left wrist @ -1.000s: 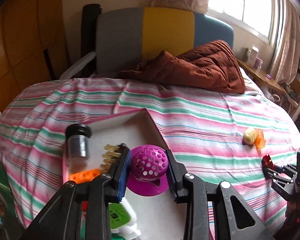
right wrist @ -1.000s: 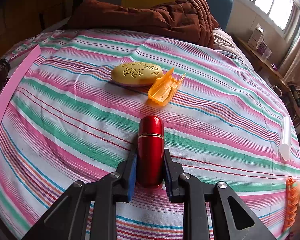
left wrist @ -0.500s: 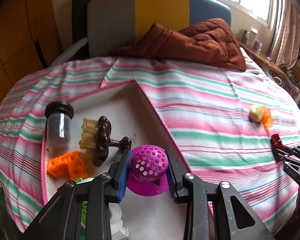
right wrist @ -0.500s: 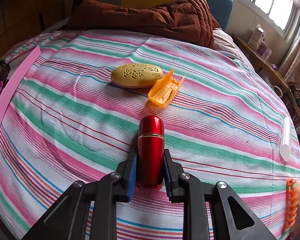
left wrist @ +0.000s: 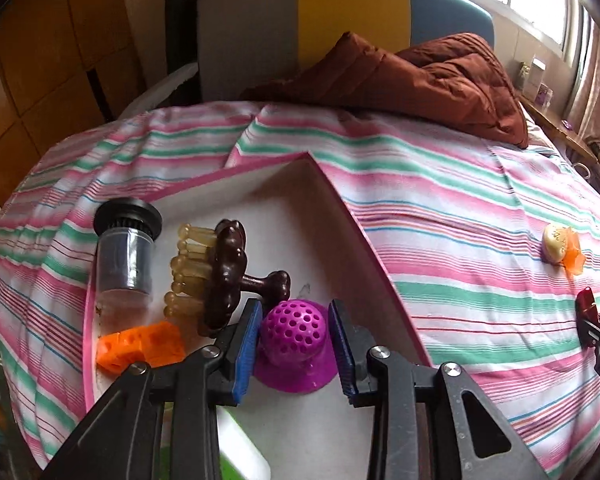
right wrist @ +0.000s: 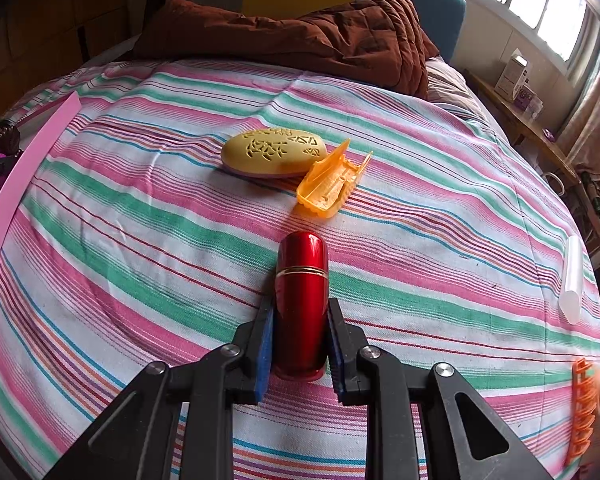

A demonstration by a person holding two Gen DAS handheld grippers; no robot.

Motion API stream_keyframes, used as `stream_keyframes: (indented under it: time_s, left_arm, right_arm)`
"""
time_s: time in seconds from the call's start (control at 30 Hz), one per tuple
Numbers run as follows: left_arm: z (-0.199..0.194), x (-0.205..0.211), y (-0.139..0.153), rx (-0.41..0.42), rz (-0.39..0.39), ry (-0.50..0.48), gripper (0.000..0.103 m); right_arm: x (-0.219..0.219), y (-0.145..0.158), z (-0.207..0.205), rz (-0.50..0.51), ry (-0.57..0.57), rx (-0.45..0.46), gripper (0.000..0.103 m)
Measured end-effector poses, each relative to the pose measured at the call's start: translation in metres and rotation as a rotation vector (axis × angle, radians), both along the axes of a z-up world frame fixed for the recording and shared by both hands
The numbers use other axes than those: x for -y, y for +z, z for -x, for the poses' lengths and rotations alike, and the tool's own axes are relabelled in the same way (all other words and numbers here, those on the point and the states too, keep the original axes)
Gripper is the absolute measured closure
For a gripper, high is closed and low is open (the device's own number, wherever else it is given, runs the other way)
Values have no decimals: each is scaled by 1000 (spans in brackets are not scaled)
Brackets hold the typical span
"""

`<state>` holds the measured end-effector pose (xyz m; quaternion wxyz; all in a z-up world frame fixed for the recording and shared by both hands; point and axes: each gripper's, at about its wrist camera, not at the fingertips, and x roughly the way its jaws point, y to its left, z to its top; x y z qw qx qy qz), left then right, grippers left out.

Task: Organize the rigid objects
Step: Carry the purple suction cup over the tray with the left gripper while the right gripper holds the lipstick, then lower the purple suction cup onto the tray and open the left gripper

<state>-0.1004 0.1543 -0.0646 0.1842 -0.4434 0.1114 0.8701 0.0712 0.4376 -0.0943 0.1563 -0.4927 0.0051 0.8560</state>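
My left gripper stands open around a purple perforated dome that rests on the floor of the pink-rimmed white tray; small gaps show between pads and dome. My right gripper is shut on a red metallic tube, low over the striped bedsheet. A yellow oval case and an orange open case lie ahead of it. The right gripper also shows in the left wrist view.
In the tray lie a dark capped jar, a brown scalp brush, an orange block and a white bottle. A brown quilt lies at the bed's head. A white tube and an orange comb lie right.
My left gripper moved forward over the tray and lowered the purple dome onto it, then its jaws opened slightly. The right gripper stayed still with the red tube.
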Motion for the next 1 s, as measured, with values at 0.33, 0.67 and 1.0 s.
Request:
stream_keyframes:
  time_s: [0.33,0.67,1.0]
  left_arm:
    - [-12,5,22,-41,-30,2,60]
    - [-26,14,47,-91,-76,2,50]
    - [-47,20,61,-127,-89,7,50]
  right_arm:
    - [1,0,0,-7,-1,0,79]
    - [1,1,-2,-13,-1,0,79]
    - [1,1,-4,-17,0,0,79]
